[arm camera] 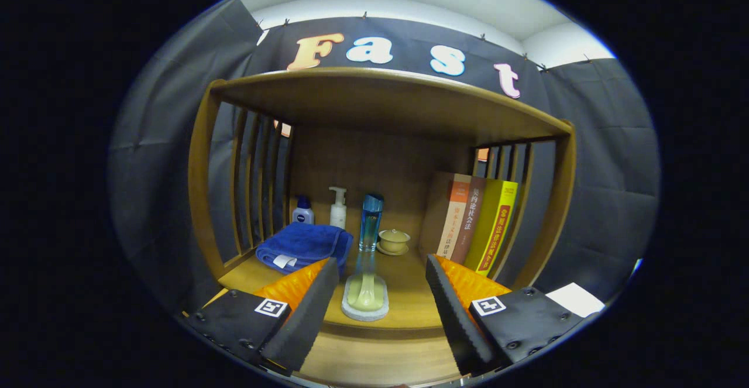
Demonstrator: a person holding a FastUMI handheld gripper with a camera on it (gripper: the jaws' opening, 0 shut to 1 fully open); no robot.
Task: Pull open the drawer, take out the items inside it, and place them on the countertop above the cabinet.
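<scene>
hand-held gripper (381, 312): open, holds nothing | brush (365, 297): on the table between the fingers, just ahead | long way: points away, toward blue bottle (370, 222)

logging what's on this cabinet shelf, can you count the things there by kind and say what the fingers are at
Bottles: 3 – small blue bottle, white pump bottle, tall blue bottle
Books: 3 – standing books
Towels: 1 – blue towel
Lidded cups: 1 – cup
Brushes: 1 – green-handled brush
Total: 9
The gripper is open; its fingers flank the brush, holding nothing.
</scene>
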